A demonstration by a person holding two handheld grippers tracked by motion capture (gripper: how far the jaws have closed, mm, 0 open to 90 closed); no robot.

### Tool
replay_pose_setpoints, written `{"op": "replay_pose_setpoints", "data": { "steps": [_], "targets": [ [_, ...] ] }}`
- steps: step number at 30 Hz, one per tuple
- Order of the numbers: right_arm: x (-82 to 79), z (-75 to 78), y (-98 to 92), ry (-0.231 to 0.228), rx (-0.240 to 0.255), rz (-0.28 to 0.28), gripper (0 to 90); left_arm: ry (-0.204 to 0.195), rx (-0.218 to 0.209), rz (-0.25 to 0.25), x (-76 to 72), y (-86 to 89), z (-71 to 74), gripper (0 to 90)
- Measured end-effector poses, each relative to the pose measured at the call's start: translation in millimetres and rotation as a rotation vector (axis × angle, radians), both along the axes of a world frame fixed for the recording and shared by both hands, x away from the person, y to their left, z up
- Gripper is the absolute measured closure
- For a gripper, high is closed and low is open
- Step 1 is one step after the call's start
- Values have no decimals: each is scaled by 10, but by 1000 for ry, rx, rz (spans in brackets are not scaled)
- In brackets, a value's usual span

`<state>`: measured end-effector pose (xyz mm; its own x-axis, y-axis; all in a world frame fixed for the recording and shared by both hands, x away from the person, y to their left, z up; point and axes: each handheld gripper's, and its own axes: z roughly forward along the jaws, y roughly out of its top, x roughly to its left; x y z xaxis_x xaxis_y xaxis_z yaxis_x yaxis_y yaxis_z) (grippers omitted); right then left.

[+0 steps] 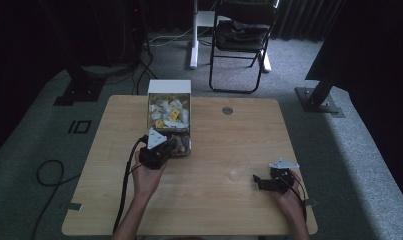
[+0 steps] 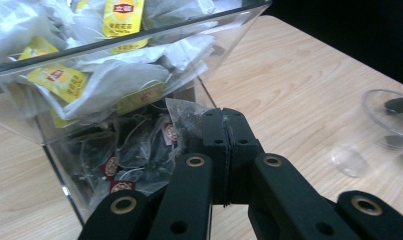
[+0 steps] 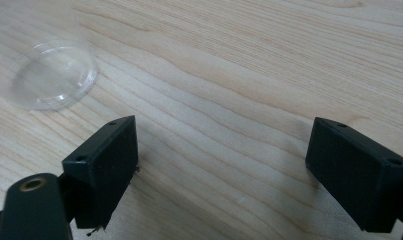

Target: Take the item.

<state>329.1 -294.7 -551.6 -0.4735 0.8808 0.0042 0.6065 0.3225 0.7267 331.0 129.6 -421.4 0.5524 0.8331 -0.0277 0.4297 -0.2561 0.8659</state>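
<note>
At the front opening of a clear dispenser box (image 2: 139, 65), the left gripper (image 2: 224, 125) is clenched on a corner of a mesh tea bag (image 2: 181, 114), which points up and out of the lower compartment, its long axis leaning toward the jaws. The box stands at the table's (image 1: 214, 210) far edge. The right gripper (image 3: 221, 165) rests spread wide and empty near the front right edge. A clear plastic cup (image 1: 238, 167) lies on its side between the two grippers, with bare tabletop around it.

Left hand-held gripper (image 1: 161, 145) at tea-bag box (image 1: 169, 95) — table (image 1: 214, 210)
</note>
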Motion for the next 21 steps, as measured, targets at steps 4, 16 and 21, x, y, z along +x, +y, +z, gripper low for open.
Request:
{"op": "replay_pose_setpoints", "data": {
  "steps": [4,16,21],
  "targets": [
    [0,0,0,0,0,0,133,-2,-4,-9,-11,-29,10,900],
    [0,0,1,0,1,-1,133,-5,-8,-32,-24,-98,40,900],
    [0,0,0,-1,0,0,133,-11,-8,-40,-26,-135,59,900]
  ]
}}
